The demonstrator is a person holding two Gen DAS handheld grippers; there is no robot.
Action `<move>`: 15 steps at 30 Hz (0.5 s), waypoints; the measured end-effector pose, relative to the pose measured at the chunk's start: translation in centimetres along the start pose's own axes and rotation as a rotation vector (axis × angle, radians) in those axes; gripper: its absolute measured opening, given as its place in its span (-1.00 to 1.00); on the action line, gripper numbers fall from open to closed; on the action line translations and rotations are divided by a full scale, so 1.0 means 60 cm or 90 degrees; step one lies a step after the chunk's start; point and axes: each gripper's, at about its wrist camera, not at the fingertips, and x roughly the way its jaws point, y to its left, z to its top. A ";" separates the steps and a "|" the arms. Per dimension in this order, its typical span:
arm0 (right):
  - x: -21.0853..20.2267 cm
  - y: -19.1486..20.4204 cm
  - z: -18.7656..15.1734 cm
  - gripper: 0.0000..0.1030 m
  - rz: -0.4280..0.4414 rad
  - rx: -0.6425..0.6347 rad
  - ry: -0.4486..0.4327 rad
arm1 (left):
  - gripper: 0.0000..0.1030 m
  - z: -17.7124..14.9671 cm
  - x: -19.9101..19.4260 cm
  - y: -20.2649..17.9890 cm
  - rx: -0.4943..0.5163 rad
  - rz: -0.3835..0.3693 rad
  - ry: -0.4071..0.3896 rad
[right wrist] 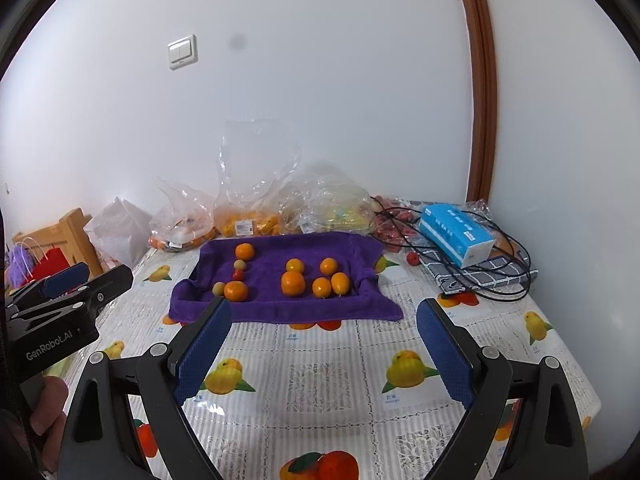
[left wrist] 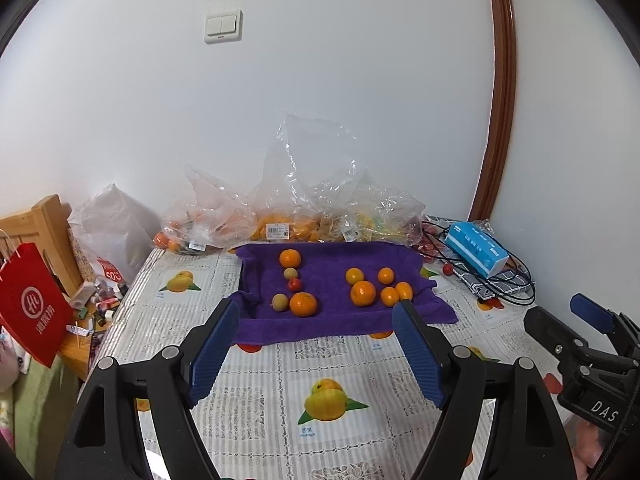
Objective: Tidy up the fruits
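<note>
A purple towel (left wrist: 336, 316) (right wrist: 280, 312) lies on the table with fruit on it. On its left are two oranges (left wrist: 303, 304) (right wrist: 235, 291), two small pale fruits (left wrist: 280, 302) and a small red fruit (left wrist: 294, 284). On its right is a cluster of several oranges (left wrist: 363, 293) (right wrist: 293, 283). My left gripper (left wrist: 318, 314) is open and empty, just in front of the towel's near edge. My right gripper (right wrist: 324, 312) is open and empty, also short of the towel. Each gripper shows at the side of the other's view.
Clear plastic bags of fruit (left wrist: 276, 224) (right wrist: 248, 220) line the wall behind the towel. A blue tissue box (left wrist: 476, 248) (right wrist: 456, 236), black cables (right wrist: 500, 276) and a loose red fruit (right wrist: 412, 258) lie at the right. A red paper bag (left wrist: 30, 312) hangs at the left.
</note>
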 end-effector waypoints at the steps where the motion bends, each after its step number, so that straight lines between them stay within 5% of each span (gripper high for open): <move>1: -0.003 -0.001 0.000 0.80 0.000 0.001 -0.001 | 0.51 0.000 -0.002 0.000 0.000 0.000 -0.002; 15: -0.014 -0.006 -0.001 0.80 -0.003 0.012 -0.004 | 0.52 -0.001 -0.003 0.011 -0.007 0.004 0.001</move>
